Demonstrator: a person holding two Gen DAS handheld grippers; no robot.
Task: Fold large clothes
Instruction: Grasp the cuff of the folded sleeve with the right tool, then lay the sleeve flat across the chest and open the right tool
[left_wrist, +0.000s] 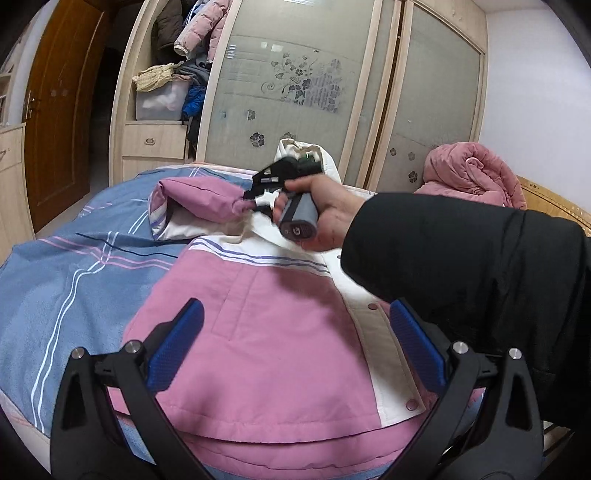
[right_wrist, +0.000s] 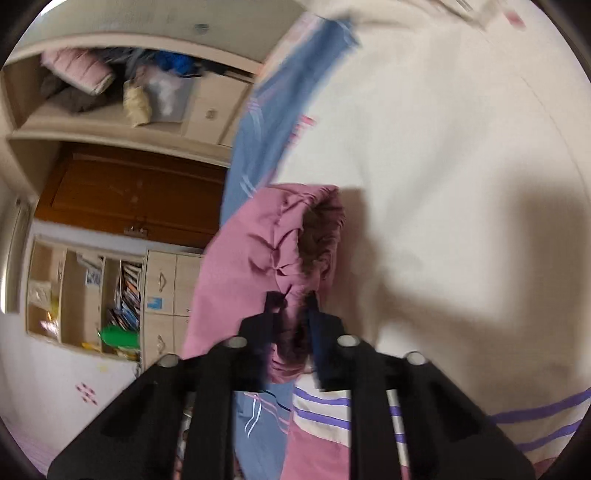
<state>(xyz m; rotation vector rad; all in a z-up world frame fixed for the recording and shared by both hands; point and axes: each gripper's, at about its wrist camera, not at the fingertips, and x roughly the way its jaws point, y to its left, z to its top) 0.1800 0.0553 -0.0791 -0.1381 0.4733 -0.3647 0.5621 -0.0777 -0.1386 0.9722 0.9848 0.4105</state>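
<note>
One pink-and-white jacket (left_wrist: 258, 332) lies spread on the blue striped bedspread (left_wrist: 74, 277), one sleeve (left_wrist: 199, 201) folded across its top. Two grippers here: the left gripper (left_wrist: 295, 339) hovers over the hem, jaws spread wide, nothing between them; the right gripper (right_wrist: 293, 306) is clenched on the sleeve's cuff (right_wrist: 314, 236). A black-sleeved arm (left_wrist: 461, 266) crosses the jacket's right side. Behind stand a wardrobe (left_wrist: 295, 92) and one rolled pink quilt (left_wrist: 472, 173). No readable writing.

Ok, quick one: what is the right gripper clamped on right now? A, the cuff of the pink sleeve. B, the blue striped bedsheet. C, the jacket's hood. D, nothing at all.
A: in the right wrist view the right gripper has its jaws closed on the gathered cuff of the pink sleeve, and the left wrist view shows the same pinch at the sleeve's end.
</note>
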